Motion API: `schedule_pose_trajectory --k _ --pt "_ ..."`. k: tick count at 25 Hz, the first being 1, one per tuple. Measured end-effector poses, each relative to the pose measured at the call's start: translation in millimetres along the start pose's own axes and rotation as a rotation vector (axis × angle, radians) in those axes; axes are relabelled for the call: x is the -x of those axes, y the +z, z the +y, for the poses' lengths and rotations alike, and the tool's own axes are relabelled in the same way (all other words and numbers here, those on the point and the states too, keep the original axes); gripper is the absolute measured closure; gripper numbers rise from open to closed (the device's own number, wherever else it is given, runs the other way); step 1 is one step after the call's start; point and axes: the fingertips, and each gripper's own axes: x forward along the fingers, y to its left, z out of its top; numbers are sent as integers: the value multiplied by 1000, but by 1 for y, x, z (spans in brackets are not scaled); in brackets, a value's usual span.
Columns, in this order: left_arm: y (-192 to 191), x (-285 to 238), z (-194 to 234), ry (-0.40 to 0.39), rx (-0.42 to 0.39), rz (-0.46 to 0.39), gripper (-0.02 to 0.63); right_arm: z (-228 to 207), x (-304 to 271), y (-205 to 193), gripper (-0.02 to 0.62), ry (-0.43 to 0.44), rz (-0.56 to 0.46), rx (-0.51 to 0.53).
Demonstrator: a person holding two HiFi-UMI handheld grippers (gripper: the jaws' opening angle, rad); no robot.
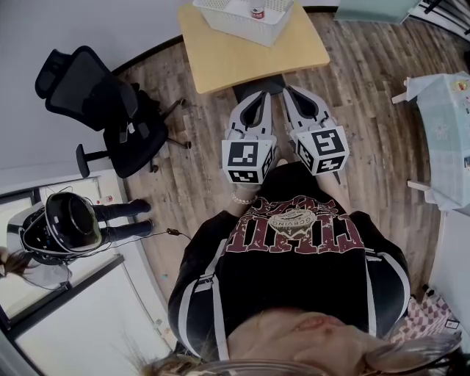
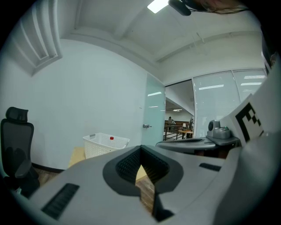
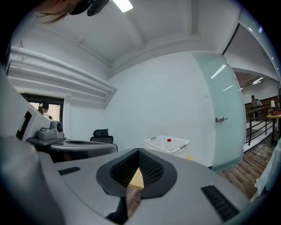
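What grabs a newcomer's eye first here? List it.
The left gripper and right gripper are held side by side, both shut on nothing. Ahead of them, a white basket with a red-capped bottle inside sits on a light wooden table. A black office chair stands to the left.

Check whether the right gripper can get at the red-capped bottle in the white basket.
Probably yes. The right gripper points toward the table, nothing stands in between, and the white basket holding the bottle is open-topped. Its jaws are together and would have to open first.
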Motion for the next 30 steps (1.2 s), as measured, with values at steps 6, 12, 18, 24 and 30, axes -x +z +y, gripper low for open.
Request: schedule_pose_trajectory --k 6,12,18,24,30 --pt "-2 -2 -8 15 -1 -1 558 -6 4 -1 578 18 3 2" --pt "-7 -3 -14 39 3 1 558 -9 8 -4 578 43 7 9" --pt "-11 -2 -15 54 6 3 558 -9 10 -6 578 53 9 12" --pt "-11 -5 -17 55 3 3 558 -12 10 -9 578 59 15 11" --pt "-8 -14 -14 47 9 3 558 -17 4 -6 577 54 13 8"
